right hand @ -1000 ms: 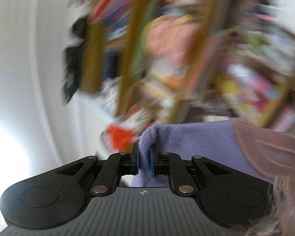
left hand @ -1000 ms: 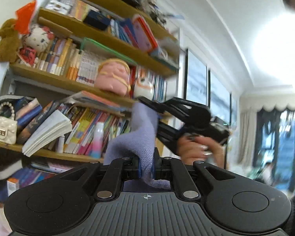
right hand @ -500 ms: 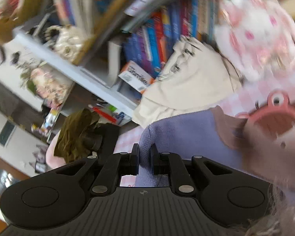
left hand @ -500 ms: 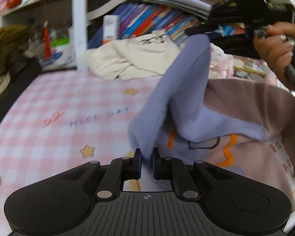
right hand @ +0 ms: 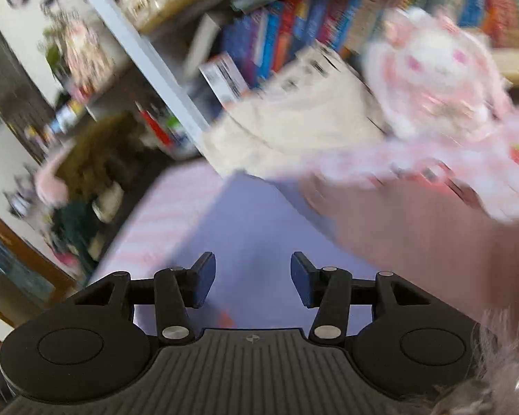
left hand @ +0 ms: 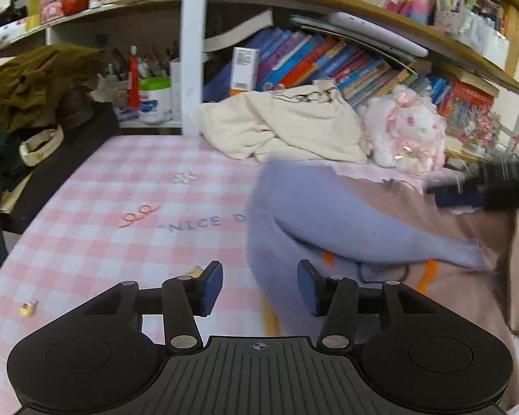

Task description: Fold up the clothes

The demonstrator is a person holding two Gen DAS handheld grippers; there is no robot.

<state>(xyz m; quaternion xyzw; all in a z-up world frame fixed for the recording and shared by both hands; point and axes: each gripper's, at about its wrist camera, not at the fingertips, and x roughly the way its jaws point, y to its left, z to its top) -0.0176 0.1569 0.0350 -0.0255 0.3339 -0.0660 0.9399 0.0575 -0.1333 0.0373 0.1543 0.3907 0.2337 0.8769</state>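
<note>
**Lavender sleeve down across the brown top, both grippers free**

We see the sweatshirt (left hand: 467, 297) lying on the pink checked tablecloth (left hand: 121, 207), its brown body spread to the right, an orange print showing on the chest. A lavender sleeve (left hand: 346, 221) lies folded over the body, running from the left edge toward the right; its outline is soft with blur, so we cannot tell whether it has fully settled.

Our left gripper (left hand: 259, 288) hangs with its blue pads wide apart and nothing between them; the garment's left edge sits just ahead and slightly right of that gap. Our right gripper (right hand: 249, 280) is likewise spread and empty, hovering low over lavender cloth, with brown fabric to its right. That view is heavily smeared.

Whichever fold we judge is in hand, doing it well means keeping the sleeve flat and square to the body, smoothing the bulge near the shoulder, and pinching only one layer at an edge.

Beyond lie a cream garment (left hand: 287, 128), a plush toy (left hand: 404, 131) and the bookshelf (left hand: 328, 58).
</note>
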